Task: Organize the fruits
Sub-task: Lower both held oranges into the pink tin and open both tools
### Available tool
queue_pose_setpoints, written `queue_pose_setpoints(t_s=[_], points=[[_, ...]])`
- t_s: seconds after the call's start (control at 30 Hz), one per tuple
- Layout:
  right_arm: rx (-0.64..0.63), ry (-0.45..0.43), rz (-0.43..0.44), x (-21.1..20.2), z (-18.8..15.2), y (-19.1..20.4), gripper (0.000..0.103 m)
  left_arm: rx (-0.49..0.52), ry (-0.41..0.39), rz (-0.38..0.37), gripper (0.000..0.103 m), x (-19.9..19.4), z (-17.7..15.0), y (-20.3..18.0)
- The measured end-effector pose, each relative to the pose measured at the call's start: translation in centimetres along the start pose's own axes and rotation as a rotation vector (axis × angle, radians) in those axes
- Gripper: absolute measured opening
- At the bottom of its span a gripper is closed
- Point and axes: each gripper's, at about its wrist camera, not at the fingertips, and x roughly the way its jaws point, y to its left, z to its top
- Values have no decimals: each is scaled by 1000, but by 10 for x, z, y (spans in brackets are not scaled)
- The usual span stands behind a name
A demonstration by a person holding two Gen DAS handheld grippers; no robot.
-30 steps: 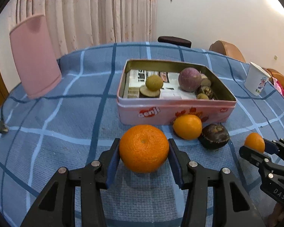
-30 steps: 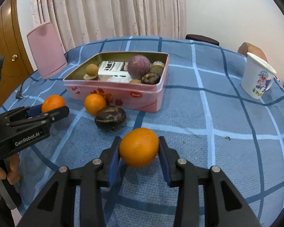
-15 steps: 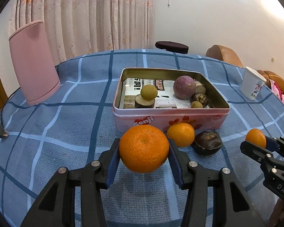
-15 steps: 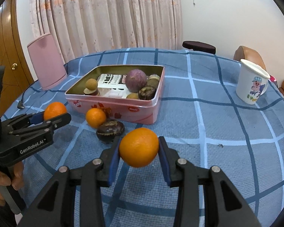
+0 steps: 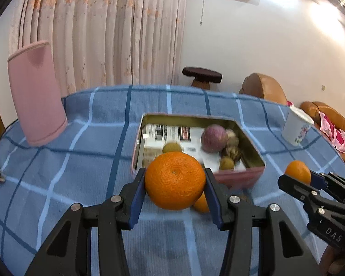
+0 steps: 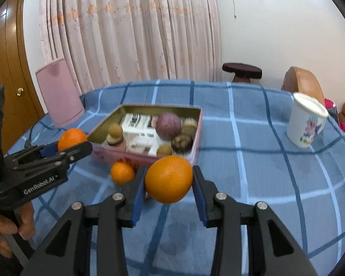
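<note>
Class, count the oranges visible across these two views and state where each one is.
3. One large orange sits in the left gripper, one orange in the right gripper, and a small orange lies on the tablecloth before the pink tin. Others may be hidden.

Right claw [image 6: 169, 185] clamped on an orange [image 6: 168, 179] (held off the tablecloth [image 6: 253, 184]), pink tin [image 6: 196, 138] beyond.

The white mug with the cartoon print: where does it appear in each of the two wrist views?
Left wrist view: the white mug stands at the right edge, on the blue checked cloth, right of the pink tin.
Right wrist view: the white mug stands at the upper right, on the same cloth, right of the tin.
Shared landmark: the pink tin.
</note>
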Motion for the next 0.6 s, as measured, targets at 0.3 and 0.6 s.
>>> queue_pose_setpoints(t_s=[0.3,0.6], points=[[47,-65,3,33,33,2,41,9,-38,45,50,36,33,-3],[36,-10,-31,84,51,3,41,3,16,82,50,81,50,-3]])
